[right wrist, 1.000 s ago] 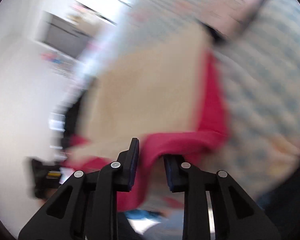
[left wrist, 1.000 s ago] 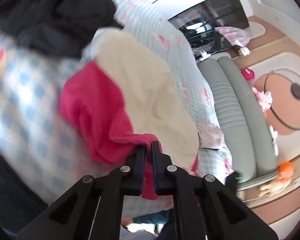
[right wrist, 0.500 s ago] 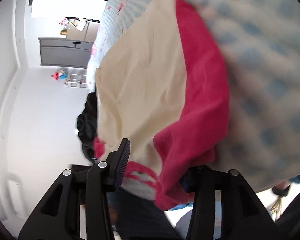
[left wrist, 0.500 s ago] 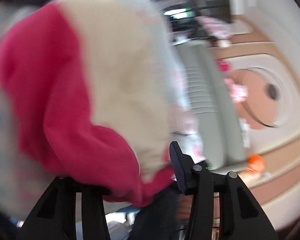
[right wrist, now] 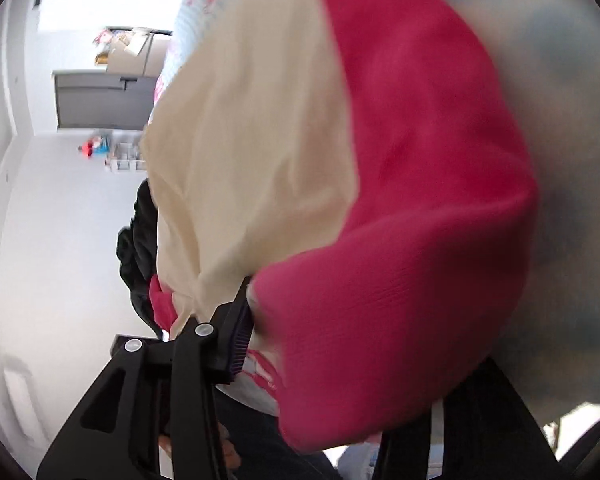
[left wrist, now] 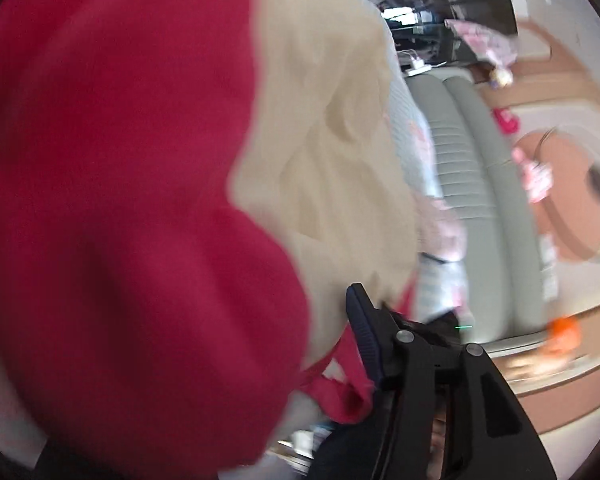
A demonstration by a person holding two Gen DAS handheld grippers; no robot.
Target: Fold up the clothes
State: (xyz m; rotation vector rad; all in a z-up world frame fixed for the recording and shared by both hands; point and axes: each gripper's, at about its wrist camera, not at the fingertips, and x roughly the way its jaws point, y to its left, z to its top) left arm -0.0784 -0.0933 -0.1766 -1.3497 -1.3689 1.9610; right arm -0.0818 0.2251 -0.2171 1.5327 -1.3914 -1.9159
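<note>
Lower right of the left wrist view, the left gripper (left wrist: 320, 344) is opening, its fingers (left wrist: 362, 332) released, red hem loose between them. Lower centre of the right wrist view, the right gripper (right wrist: 320, 340) is likewise opening, one finger hidden under cloth. The red-and-cream garment (left wrist: 148, 184) fills both frames, lying on a bed's blue-checked cover (right wrist: 560, 128). Judged soft, light and limp; best taken at hem corners.

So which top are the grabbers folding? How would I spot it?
Look at the bed with the blue-checked cover. Lying on it, right in front of both grippers, is the two-colour top. Its middle is cream and its sleeves are bright pink, unlike the black clothes heaped beside it.
</note>
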